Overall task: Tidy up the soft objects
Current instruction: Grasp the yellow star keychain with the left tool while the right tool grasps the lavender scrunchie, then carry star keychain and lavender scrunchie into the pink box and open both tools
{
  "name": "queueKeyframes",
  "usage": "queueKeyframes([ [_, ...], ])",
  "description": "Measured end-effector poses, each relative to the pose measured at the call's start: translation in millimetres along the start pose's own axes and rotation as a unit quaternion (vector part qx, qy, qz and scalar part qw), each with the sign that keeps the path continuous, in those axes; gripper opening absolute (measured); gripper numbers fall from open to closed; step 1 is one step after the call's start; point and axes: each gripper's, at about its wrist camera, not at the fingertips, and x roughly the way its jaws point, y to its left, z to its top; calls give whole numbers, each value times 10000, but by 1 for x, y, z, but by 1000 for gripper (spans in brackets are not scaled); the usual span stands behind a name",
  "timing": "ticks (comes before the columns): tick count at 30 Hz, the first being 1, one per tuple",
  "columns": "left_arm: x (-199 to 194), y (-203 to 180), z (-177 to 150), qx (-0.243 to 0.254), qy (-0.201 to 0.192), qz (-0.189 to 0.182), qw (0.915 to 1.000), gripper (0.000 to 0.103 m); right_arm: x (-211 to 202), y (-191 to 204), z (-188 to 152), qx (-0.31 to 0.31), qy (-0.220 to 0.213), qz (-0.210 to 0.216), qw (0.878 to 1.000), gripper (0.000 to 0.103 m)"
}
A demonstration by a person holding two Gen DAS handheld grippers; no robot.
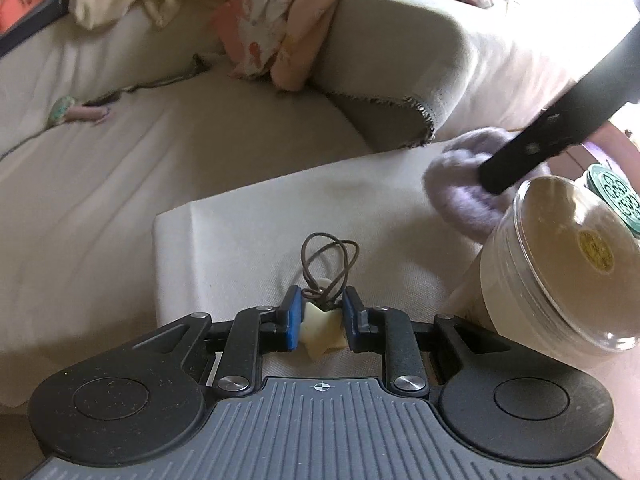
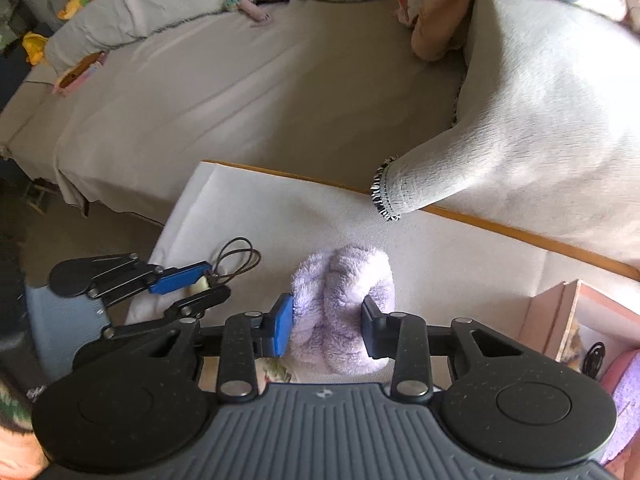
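Note:
My left gripper (image 1: 319, 300) is closed around a cream star-shaped charm (image 1: 322, 334) with brown elastic hair-tie loops (image 1: 330, 258), lying on the white cloth-covered table (image 1: 248, 240). It also shows in the right wrist view (image 2: 208, 282) at the left. My right gripper (image 2: 330, 312) is shut on a fluffy lilac scrunchie (image 2: 344, 300) on the same table. In the left wrist view the scrunchie (image 1: 460, 196) sits at the right under the right gripper's dark finger (image 1: 520, 160).
A clear lidded tub (image 1: 552, 264) of beige stuff stands right of my left gripper. A green lid (image 1: 616, 196) lies behind it. A wooden box (image 2: 580, 320) is at the table's right. A grey sofa (image 2: 280, 80) with pink clothes (image 1: 272, 32) lies beyond.

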Motion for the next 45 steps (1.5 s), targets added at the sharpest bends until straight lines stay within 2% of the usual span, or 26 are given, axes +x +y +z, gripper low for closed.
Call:
queueKeyframes([
  [3, -1, 1, 0, 30, 15, -17, 10000, 24, -16, -8, -5, 17, -125, 89, 9999, 34],
  [7, -4, 0, -9, -7, -175, 122, 9998, 24, -34, -23, -12, 32, -328, 81, 9994, 34],
  [12, -14, 2, -16, -201, -304, 160, 9992, 23, -35, -33, -13, 94, -350, 85, 9993, 34],
  [14, -25, 5, -11, -291, -468, 195, 9983, 23, -36, -34, -12, 157, -365, 172, 9991, 31],
  [17, -54, 15, 2, -550, -895, 251, 9942, 23, -45, -29, -12, 158, -501, 325, 9981, 19],
  [20, -82, 21, 14, -746, -1306, 246, 9883, 23, -65, -23, -14, 52, -822, 499, 9953, 18],
  [23, -90, 23, 18, -916, -1374, 87, 9862, 23, -76, -19, -17, -21, -933, 623, 9937, 18],
  [26, -84, 20, 13, -1060, -1331, -144, 9853, 23, -69, -20, -20, 0, -743, 642, 9952, 18],
  [29, -80, 21, 7, -1248, -1327, -405, 9824, 23, -51, -27, -16, 162, -328, 528, 9979, 22],
  [31, -75, 22, 5, -1255, -1333, -504, 9818, 23, -42, -32, -11, 272, -241, 314, 9988, 46],
  [33, -71, 23, 1, -1289, -1337, -539, 9811, 23, -33, -31, -6, 251, -209, 117, 9994, 63],
  [34, -69, 24, -2, -1326, -1342, -538, 9806, 23, -29, -29, -3, 237, -144, 19, 9996, 65],
  [42, -53, 43, -22, -1827, -1251, -618, 9732, 23, 33, -30, 15, 467, 758, -403, 9952, 65],
  [44, -52, 47, -26, -1921, -1249, -579, 9717, 23, 44, -30, 16, 525, 813, -439, 9943, 52],
  [45, -54, 50, -27, -1994, -1280, -551, 9700, 23, 45, -30, 16, 525, 813, -395, 9945, 35],
])
